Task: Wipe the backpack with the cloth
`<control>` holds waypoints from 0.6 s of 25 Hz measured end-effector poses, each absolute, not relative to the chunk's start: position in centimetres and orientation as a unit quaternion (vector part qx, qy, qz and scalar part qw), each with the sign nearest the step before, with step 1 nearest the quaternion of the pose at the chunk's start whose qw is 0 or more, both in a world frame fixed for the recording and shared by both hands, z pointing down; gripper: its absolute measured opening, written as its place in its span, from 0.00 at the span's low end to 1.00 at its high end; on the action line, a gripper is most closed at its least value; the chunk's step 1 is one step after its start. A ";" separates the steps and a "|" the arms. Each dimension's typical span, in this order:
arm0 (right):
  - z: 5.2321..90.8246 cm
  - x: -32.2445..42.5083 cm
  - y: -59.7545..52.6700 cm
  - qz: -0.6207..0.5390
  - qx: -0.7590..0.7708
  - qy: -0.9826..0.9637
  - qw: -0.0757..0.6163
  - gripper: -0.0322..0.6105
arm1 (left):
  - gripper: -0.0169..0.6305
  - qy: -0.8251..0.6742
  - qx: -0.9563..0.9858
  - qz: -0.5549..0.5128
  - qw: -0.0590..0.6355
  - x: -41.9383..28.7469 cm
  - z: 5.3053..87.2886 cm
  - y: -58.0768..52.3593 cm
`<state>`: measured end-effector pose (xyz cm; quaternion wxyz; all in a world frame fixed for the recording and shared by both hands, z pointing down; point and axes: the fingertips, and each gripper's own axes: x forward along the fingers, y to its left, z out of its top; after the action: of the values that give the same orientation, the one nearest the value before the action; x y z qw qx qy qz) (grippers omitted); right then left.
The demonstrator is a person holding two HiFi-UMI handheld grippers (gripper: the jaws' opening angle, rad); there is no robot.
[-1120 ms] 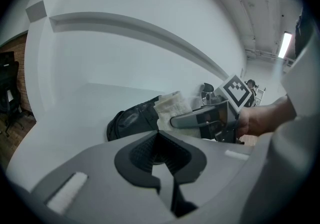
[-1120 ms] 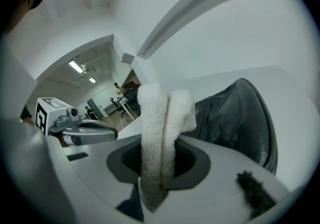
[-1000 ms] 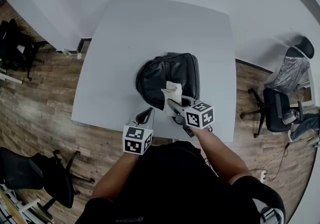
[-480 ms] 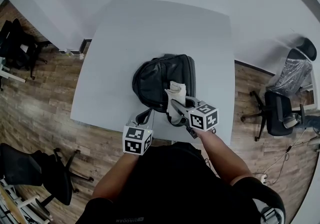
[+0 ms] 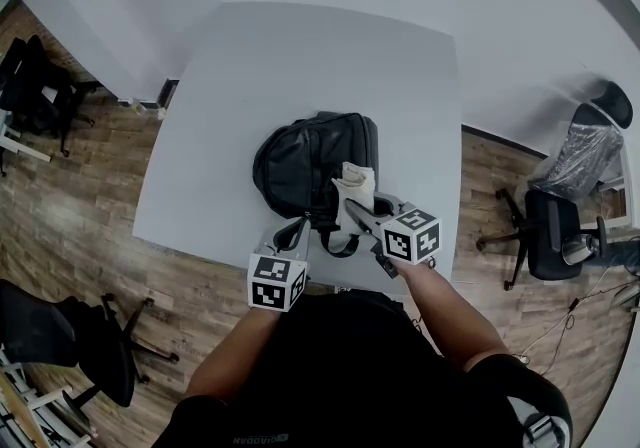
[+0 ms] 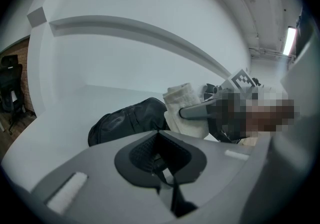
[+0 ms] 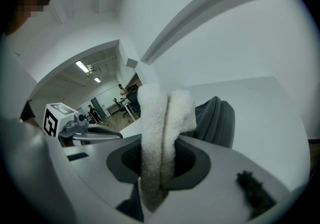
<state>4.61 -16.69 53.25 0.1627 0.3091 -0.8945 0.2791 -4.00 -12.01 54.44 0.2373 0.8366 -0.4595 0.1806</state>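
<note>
compared with one second ago, the backpack (image 5: 300, 161) sits slightly further left and nearer the bench's front edge, and a loop of its black strap (image 5: 335, 244) now lies drawn out toward the person. the right gripper (image 5: 358, 212) has followed it. its jaws are clenched on the folded white cloth (image 5: 353, 194), which stands up between them and rests against the near right side of the backpack. the left gripper (image 5: 292, 236) is at the near left corner of the backpack, and its jaws are clenched on the strap, with mesh padding visible between them in the left gripper view. the backpack lies flat near the front middle of the white bench (image 5: 300, 56). office chairs (image 5: 555, 226) stand on the wooden floor (image 5: 90, 196) to either side.
</note>
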 end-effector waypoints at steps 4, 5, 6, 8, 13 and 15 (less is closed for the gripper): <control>52.9 6.4 -17.0 0.272 0.310 -0.896 0.164 0.20 | 0.04 -0.465 0.835 0.175 0.237 -2.8 54.4 -12.1; 52.8 6.8 -17.2 0.271 0.312 -0.896 0.162 0.20 | 0.04 -0.468 0.833 0.173 0.238 -2.6 54.5 -12.1; 52.7 7.2 -17.3 0.270 0.313 -0.896 0.160 0.20 | 0.04 -0.471 0.831 0.172 0.240 -2.4 54.6 -12.1; 52.6 7.9 -17.5 0.271 0.312 -0.897 0.155 0.20 | 0.04 -0.476 0.827 0.170 0.245 -2.0 55.0 -12.0; 52.4 9.3 -17.7 0.281 0.297 -0.901 0.143 0.20 | 0.04 -0.484 0.816 0.172 0.263 -0.5 56.2 -11.5; 52.5 9.9 -17.9 0.288 0.291 -0.902 0.134 0.20 | 0.04 -0.492 0.811 0.173 0.265 -0.1 56.5 -11.4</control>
<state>9.93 -17.86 52.54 0.1343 0.2906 -0.9025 0.2881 -0.11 -11.36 56.51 0.2650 0.8110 -0.4921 0.1729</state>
